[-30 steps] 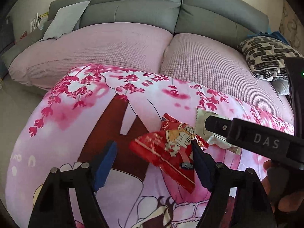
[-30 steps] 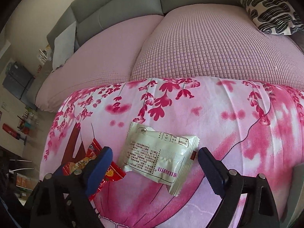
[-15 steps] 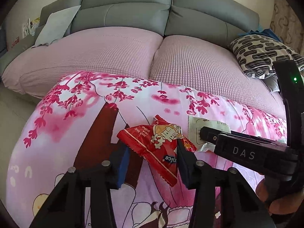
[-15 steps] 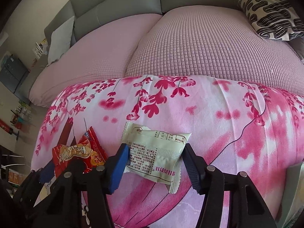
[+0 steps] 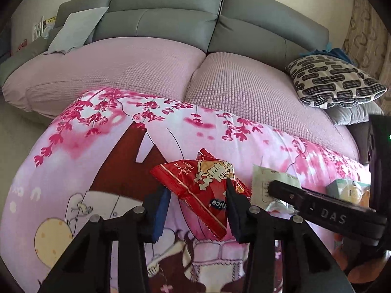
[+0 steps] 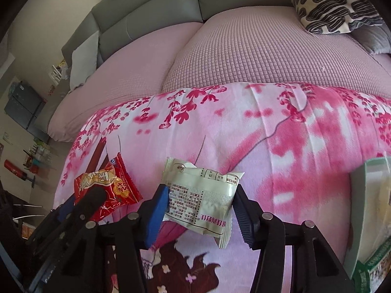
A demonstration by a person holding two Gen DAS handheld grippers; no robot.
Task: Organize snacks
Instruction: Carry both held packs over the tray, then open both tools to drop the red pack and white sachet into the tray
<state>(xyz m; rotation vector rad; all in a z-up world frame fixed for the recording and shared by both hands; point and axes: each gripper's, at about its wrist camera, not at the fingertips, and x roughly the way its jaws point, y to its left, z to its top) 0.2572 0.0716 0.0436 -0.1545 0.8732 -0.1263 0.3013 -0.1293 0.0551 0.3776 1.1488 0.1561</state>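
two grabs going at once over the pink cherry-blossom printed blanket (image 5: 102, 151) spread in front of the grey sofa with mauve quilted seat covers (image 5: 151, 63).

left hand-held gripper (image 5: 196, 208): jaws closing, with the crinkly red foil snack packet with gold lettering (image 5: 199, 185) right between them. right pad looks pressed into the packet's edge, left pad looks to be just touching the other side, so calling it pinched. packet sits tilted, upper end raised away from the blanket, long axis running diagonally from upper left down toward the camera, across the jaw gap rather than along it.

right hand-held gripper (image 6: 201, 213): also closing, on the pale cream rectangular snack sachet with printed text on its back (image 6: 202, 197). both blue pads (image 6: 158, 210) look snug against its short sides, and the sachet hangs in the gap with a crimped end poking down past the fingers. long axis roughly across the jaws, slightly tilted.

key bit for the next move: pale green open-topped box (image 6: 366, 210) sits at the far right edge of the right wrist view, so well off to the right of both packets. right hand clearly nearer to it, left one has to cross further. guessing the cream sachet goes in first, then the red one. box contents too cropped to say much, just something yellowish inside.

risk, as a guess: foil is slippery and the red packet's hold is near one edge, might twist out.
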